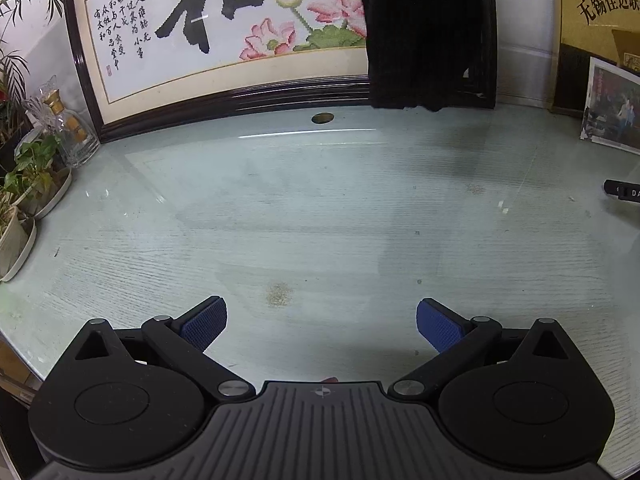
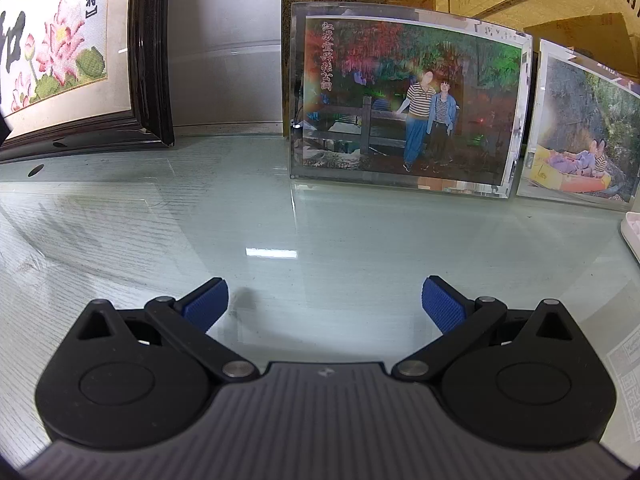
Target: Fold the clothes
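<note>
left claw [image 1: 321,322]: spread, empty, over glass-topped bench [image 1: 320,208] | black cloth [image 1: 428,32] hangs at 1 o'clock | right claw [image 2: 325,304]: spread, empty, photo frame [image 2: 408,100] at 12 o'clock

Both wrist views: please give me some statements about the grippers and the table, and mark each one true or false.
1. The left gripper is open and holds nothing. True.
2. The right gripper is shut on a garment. False: it is open and empty.
3. A dark cloth hangs in front of the framed lotus picture. True.
4. Folded clothes lie on the glass table top between the left gripper's fingers. False: only bare glass shows there.
5. A photo frame stands upright ahead of the right gripper. True.
</note>
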`<move>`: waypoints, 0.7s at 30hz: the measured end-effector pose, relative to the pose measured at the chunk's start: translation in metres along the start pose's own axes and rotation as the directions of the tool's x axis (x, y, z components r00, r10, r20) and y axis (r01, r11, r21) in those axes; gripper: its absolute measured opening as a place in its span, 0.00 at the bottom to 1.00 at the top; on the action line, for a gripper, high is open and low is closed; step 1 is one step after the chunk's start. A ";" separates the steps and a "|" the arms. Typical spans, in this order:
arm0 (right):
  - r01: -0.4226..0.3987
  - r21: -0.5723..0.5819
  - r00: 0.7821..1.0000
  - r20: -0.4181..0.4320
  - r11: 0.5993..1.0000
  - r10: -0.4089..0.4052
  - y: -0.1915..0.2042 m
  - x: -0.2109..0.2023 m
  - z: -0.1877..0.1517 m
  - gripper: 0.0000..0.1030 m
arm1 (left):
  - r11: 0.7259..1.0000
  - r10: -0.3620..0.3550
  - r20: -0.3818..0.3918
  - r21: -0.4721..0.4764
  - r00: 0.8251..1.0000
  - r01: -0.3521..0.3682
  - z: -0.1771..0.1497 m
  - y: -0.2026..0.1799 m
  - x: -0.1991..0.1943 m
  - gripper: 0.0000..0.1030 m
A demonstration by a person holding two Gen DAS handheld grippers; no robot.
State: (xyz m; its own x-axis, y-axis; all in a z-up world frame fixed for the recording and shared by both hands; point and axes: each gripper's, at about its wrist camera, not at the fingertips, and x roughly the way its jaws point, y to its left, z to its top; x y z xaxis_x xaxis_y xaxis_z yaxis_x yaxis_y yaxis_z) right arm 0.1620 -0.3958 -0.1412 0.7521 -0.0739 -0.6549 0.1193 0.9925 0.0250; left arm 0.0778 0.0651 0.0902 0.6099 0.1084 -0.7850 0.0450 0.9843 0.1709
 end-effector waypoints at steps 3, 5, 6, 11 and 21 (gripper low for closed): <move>0.000 0.000 1.000 0.000 1.000 0.000 0.000 0.000 0.000 1.00 | 1.000 0.003 -0.009 -0.009 1.000 -0.003 -0.001 0.005 0.005 1.00; 0.000 0.000 1.000 0.000 1.000 0.000 0.000 0.000 0.000 1.00 | 1.000 0.002 -0.018 -0.020 1.000 -0.002 -0.003 0.010 0.009 1.00; 0.000 0.000 1.000 0.000 1.000 0.000 0.000 0.000 0.000 1.00 | 1.000 0.002 -0.020 -0.022 1.000 -0.002 -0.005 0.011 0.010 1.00; 0.000 0.000 1.000 0.000 1.000 0.000 0.000 0.000 0.000 1.00 | 1.000 0.004 -0.021 -0.020 1.000 -0.004 -0.008 0.018 0.014 1.00; 0.000 0.000 1.000 0.000 1.000 0.000 0.002 0.001 -0.004 1.00 | 0.997 -0.081 0.008 0.009 0.997 0.081 -0.005 0.017 -0.004 1.00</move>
State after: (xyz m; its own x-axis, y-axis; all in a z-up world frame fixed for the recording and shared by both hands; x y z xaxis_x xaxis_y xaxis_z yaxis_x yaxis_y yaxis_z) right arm 0.1604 -0.3939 -0.1444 0.7521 -0.0739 -0.6549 0.1193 0.9925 0.0250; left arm 0.0720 0.0827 0.0932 0.6104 0.0269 -0.7916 0.1016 0.9885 0.1119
